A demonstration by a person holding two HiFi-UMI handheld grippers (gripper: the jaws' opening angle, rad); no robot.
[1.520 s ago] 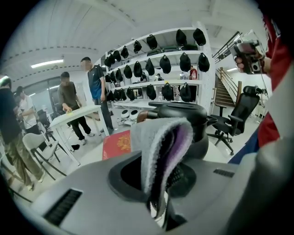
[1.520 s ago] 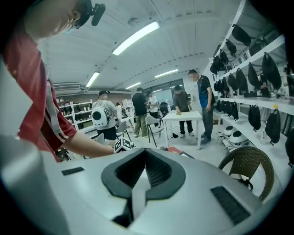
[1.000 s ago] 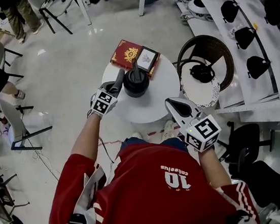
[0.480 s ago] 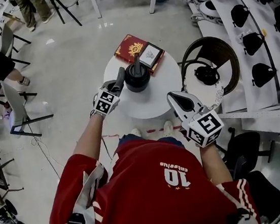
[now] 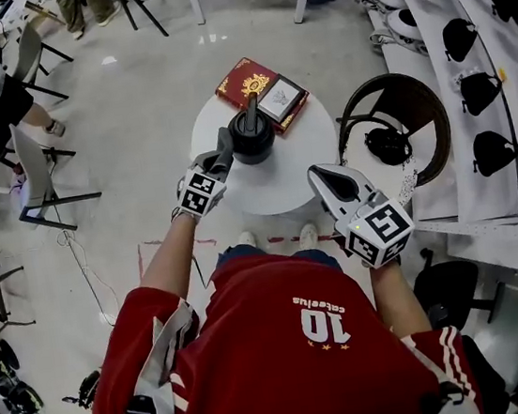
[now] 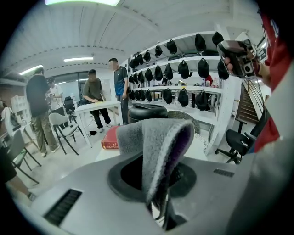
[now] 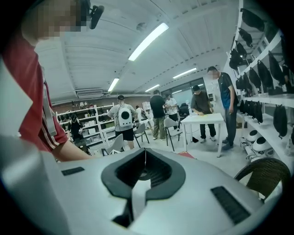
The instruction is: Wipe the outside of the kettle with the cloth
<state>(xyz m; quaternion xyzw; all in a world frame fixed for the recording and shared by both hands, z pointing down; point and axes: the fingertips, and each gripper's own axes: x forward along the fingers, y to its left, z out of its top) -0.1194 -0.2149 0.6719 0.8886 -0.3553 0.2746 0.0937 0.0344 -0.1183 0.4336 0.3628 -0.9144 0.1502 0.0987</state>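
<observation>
A black kettle (image 5: 252,136) stands on the small round white table (image 5: 284,184); its lid also shows in the left gripper view (image 6: 147,111). My left gripper (image 5: 222,149) is shut on a grey cloth (image 6: 156,147), and its tip lies against the kettle's left side. The cloth (image 5: 223,147) folds over the jaws and hides the fingertips. My right gripper (image 5: 332,185) is held over the table's right front edge, away from the kettle, shut with nothing in it (image 7: 144,158).
A red book (image 5: 245,85) and a small framed card (image 5: 280,99) lie behind the kettle. A wicker chair (image 5: 391,132) holding a dark object stands at the right, next to shelves of dark helmets (image 5: 463,32). People and chairs (image 5: 36,164) are at the far left.
The left gripper with the cloth has stayed against the kettle's left side. The head view has shifted slightly, and the right gripper has hardly moved.
</observation>
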